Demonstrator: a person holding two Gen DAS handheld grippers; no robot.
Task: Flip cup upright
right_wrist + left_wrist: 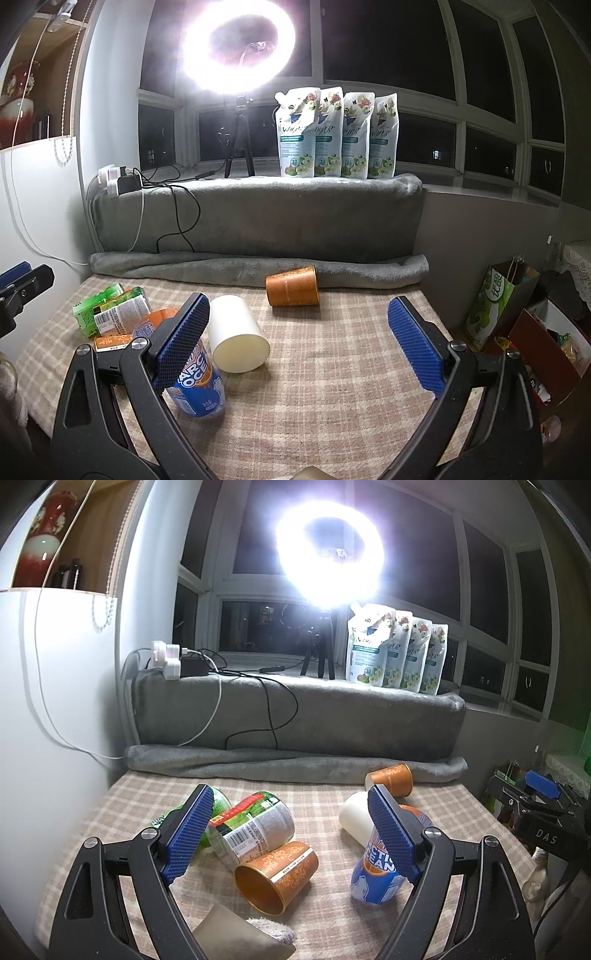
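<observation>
Several cups lie on their sides on the checked cloth table [325, 904]. In the left wrist view an orange patterned cup [277, 877] lies with its mouth toward me, between the fingers of my open left gripper [291, 834]. A green labelled cup [255, 827] lies behind it, a white cup [356, 818] and a blue printed cup [376, 875] at right, a second orange cup [389, 779] farther back. In the right wrist view my right gripper [299, 343] is open and empty above the cloth. The white cup [236, 338] and blue cup [197, 387] lie by its left finger; the far orange cup [293, 286] lies beyond.
A rolled grey blanket [258, 267] borders the table's far edge, below a ledge with detergent pouches [336, 133], a ring light [238, 44] and a power strip with cables [118, 181]. Bags and boxes [517, 317] stand right of the table. A white cabinet [44, 738] stands left.
</observation>
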